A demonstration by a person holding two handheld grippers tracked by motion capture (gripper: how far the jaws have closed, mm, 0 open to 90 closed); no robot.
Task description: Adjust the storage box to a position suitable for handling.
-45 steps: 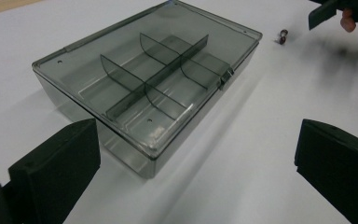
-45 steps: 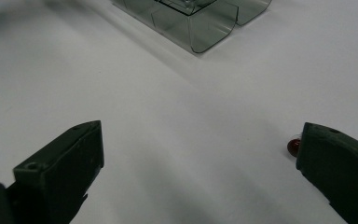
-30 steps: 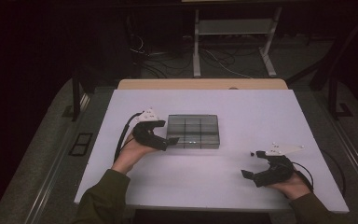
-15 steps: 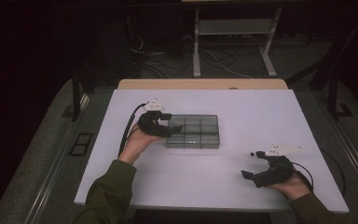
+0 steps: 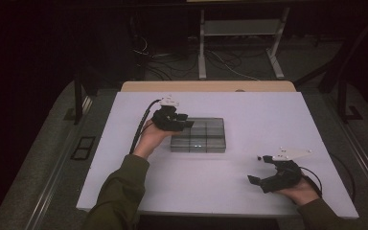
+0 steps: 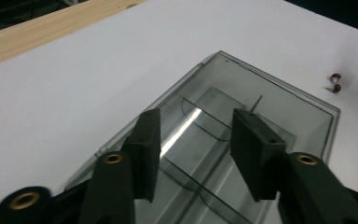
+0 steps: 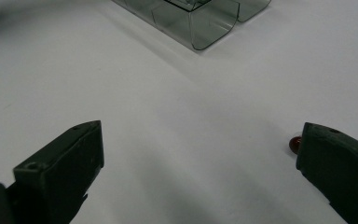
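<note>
A clear grey plastic box [image 5: 206,140] with several compartments lies in the middle of the white table [image 5: 249,115]. My left gripper [image 5: 186,123] hovers over its far left corner. In the left gripper view that gripper [image 6: 196,122] is open, and the box [image 6: 279,116] with its empty compartments lies below the jaws. My right gripper [image 5: 258,168] rests low near the front right, wide open. In the right gripper view this gripper [image 7: 200,135] has bare table between the jaws, and a small red-brown bead [image 7: 294,143] lies just beside the right jaw.
Two small red-brown beads [image 6: 335,83] lie on the table past the box. The box's near corner [image 7: 200,25] shows ahead of the right gripper. A wooden strip [image 5: 206,86] borders the table's far edge. Cables and a metal stand [image 5: 239,43] are on the floor behind.
My left gripper has moved away from the person and a little right, from the box's left side to over its far left corner. The right gripper has stayed put.
</note>
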